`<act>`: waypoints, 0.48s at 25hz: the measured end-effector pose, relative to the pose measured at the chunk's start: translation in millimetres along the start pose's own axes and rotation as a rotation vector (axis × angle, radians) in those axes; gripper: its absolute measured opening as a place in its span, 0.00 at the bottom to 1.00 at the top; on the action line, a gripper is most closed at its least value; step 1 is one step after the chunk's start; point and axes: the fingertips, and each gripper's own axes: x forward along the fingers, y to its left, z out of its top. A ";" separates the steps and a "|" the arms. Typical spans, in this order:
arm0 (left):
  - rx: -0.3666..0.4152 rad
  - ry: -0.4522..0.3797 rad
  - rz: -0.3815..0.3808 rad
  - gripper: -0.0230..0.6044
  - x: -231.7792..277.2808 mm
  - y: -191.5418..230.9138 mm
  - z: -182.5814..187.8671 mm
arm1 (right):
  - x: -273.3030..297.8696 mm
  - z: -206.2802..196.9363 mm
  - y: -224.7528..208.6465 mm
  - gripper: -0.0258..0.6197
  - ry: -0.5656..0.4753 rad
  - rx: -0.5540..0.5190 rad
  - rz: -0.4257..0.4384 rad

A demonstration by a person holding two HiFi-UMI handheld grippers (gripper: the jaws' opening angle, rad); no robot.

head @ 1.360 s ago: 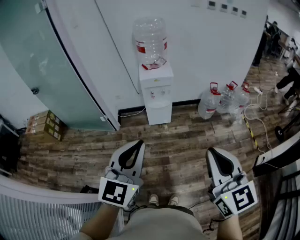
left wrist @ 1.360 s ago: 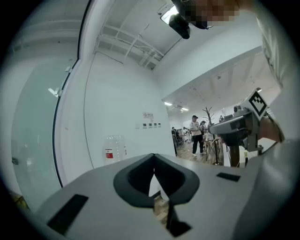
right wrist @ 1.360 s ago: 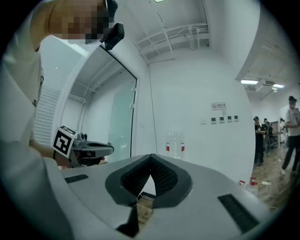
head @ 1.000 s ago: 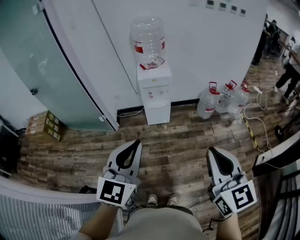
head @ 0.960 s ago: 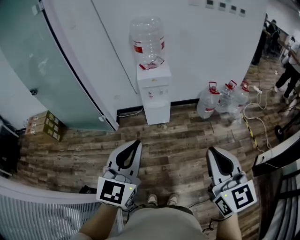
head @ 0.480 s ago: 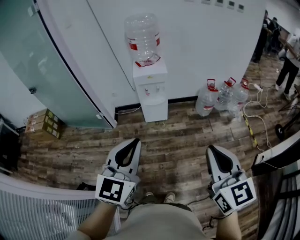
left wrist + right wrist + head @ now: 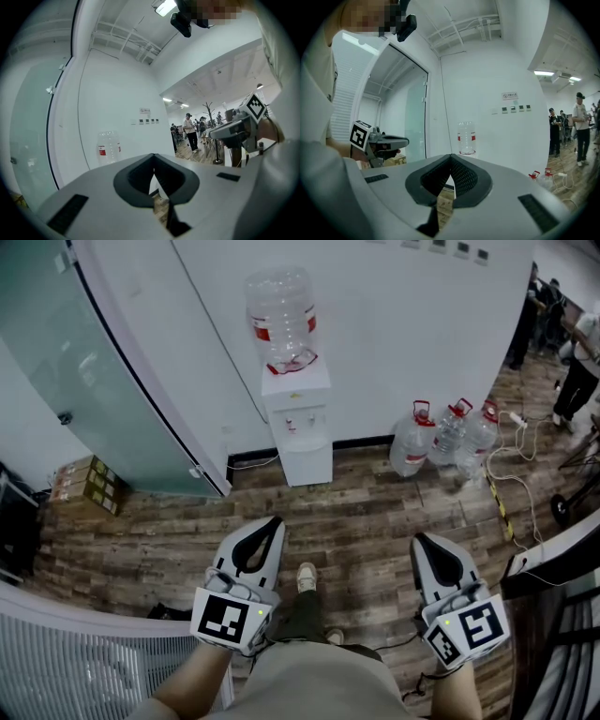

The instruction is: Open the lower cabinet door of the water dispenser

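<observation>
The water dispenser (image 7: pixel 296 399) stands against the white wall at the far side of the wooden floor (image 7: pixel 366 521), well apart from both tools. Its lower cabinet door (image 7: pixel 307 465) sits at the base, below the two taps, and looks shut and flush with the body. An inverted clear bottle (image 7: pixel 280 315) with a red label is seated in the top of the dispenser. It reads as see-through from top to neck, and whether any water remains in it cannot be told. To the right of the dispenser, along the same wall, three clear jugs (image 7: pixel 449 439) with red caps and handles stand close together on the floor, and their fill level is not legible either. To the left, beside a frosted glass door (image 7: pixel 84 371), a small stack of cardboard boxes (image 7: pixel 84 485) lies closed, so their contents are hidden. The left gripper (image 7: pixel 270 523) is held low in front of the person, pointing toward the dispenser. In the left gripper view its jaws are pressed together at the tips with nothing between them, only floor showing through the gap behind. The right gripper (image 7: pixel 423 540) is held alongside it, well apart to the right, and the right gripper view shows its jaws likewise pressed together and empty. A shoe (image 7: pixel 306 577) shows on the floor between the two tools. White cables (image 7: pixel 525 442) trail across the floor near the jugs, and people stand at the far right of the room.
</observation>
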 end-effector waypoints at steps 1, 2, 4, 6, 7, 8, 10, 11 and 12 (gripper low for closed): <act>-0.003 0.002 -0.001 0.05 1.6 0.2 -2.9 | 2.2 -0.9 -2.2 0.05 -0.002 0.002 0.002; -0.003 0.006 -0.001 0.05 3.7 1.4 -5.5 | 4.6 -1.4 -4.1 0.05 -0.005 0.005 0.004; 0.000 0.013 0.001 0.05 9.7 5.6 -9.7 | 10.3 -1.7 -8.3 0.05 -0.010 0.010 0.005; 0.004 0.015 0.003 0.05 17.4 9.4 -13.1 | 16.7 -2.1 -12.8 0.05 -0.016 0.016 0.004; 0.005 0.013 0.003 0.05 21.6 10.7 -14.0 | 20.2 -2.5 -14.9 0.05 -0.019 0.019 0.005; 0.005 0.010 0.002 0.05 26.0 11.9 -14.5 | 24.3 -3.0 -17.0 0.05 -0.020 0.022 0.006; 0.003 0.006 -0.003 0.05 35.7 15.3 -15.5 | 35.3 -4.4 -21.4 0.05 -0.016 0.023 0.012; 0.000 0.007 -0.004 0.05 41.0 18.0 -16.6 | 42.2 -5.5 -23.7 0.05 -0.011 0.022 0.016; -0.004 0.008 -0.006 0.05 46.7 21.3 -18.1 | 49.8 -6.8 -26.1 0.05 -0.005 0.019 0.020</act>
